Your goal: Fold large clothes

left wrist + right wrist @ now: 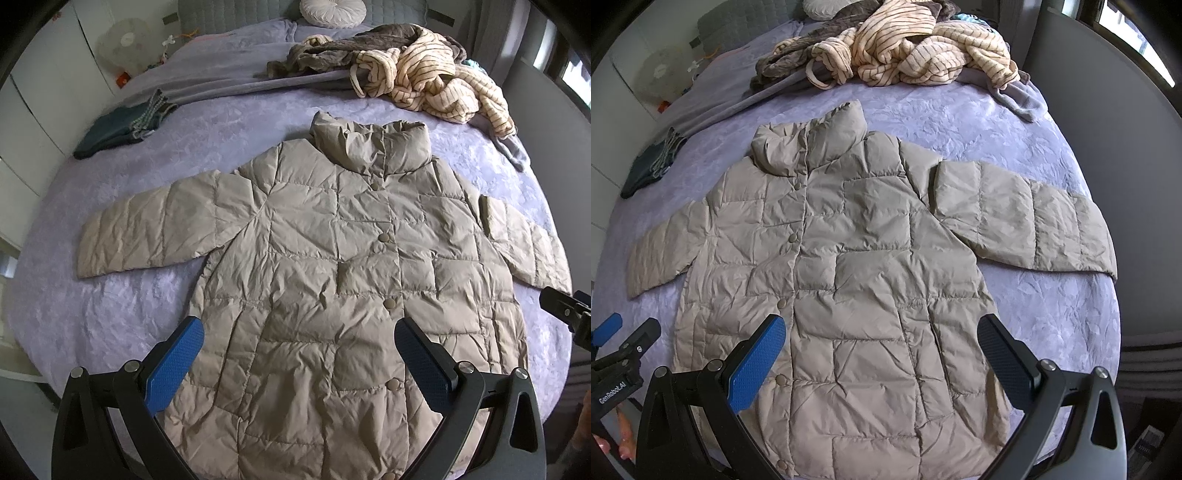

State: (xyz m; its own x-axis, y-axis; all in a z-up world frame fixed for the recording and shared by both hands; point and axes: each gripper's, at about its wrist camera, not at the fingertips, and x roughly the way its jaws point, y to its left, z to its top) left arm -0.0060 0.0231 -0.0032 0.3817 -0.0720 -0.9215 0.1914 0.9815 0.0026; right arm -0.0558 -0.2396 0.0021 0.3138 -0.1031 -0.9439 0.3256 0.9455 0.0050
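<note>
A beige quilted puffer jacket (332, 266) (849, 266) lies flat and buttoned on the lavender bedspread (122, 314) (1052, 314), collar away from me and both sleeves spread sideways. My left gripper (299, 332) hovers open above the jacket's lower half, its blue fingers (177, 365) wide apart with nothing between them. My right gripper (882, 328) is open too, above the lower right part of the jacket. The right gripper's body (569, 310) shows at the right edge of the left wrist view, and the left gripper (617, 339) at the left edge of the right wrist view.
A heap of striped cream clothing (436, 85) (916, 55) and brown fabric (332, 51) lies beyond the collar. A dark green folded garment (122, 125) (650, 162) sits at the bed's left side. A round pillow (332, 11) rests at the headboard. A hand (609, 443) shows at bottom left.
</note>
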